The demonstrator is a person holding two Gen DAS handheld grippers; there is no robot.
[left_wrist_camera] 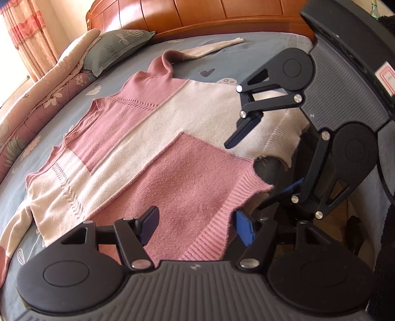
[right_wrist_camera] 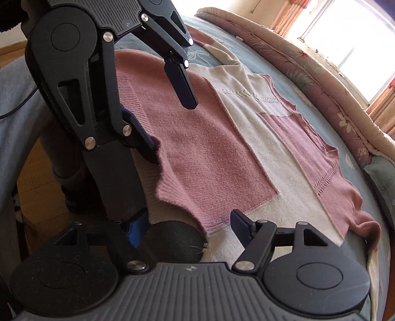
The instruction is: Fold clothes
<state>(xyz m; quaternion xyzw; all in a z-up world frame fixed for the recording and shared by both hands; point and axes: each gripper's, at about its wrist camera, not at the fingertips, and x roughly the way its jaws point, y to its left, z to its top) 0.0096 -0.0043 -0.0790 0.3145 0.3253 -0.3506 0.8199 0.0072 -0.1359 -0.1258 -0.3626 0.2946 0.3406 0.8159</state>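
A pink-and-cream sweater (left_wrist_camera: 153, 138) lies spread flat on the bed (left_wrist_camera: 217, 61), filling the middle of both wrist views, its collar toward the headboard (left_wrist_camera: 197, 17) at the top of the left view and its ribbed hem hanging off the near edge of the bed at lower right. One cream sleeve (left_wrist_camera: 214, 47) stretches out toward the top centre of that view; the other trails off at lower left. A pillow (left_wrist_camera: 116, 49) sits at upper left, clear of the garment. The left gripper (left_wrist_camera: 197, 224), at the bottom of its own view, has its jaws apart and straddling the pink corner of the hem, one finger above the knit and one at its edge. The right gripper (right_wrist_camera: 192, 229), at the bottom of its view, is likewise spread, with the cream corner of the hem between its fingers; neither is pinching cloth. Judging by this, the step in hand is taking hold of the hem at its two corners, or letting go of it just after laying the sweater out; the pictures fit either. If it is a grasp, the jaws must bite both layers of knit evenly, and the corners must travel together so the body stays square.
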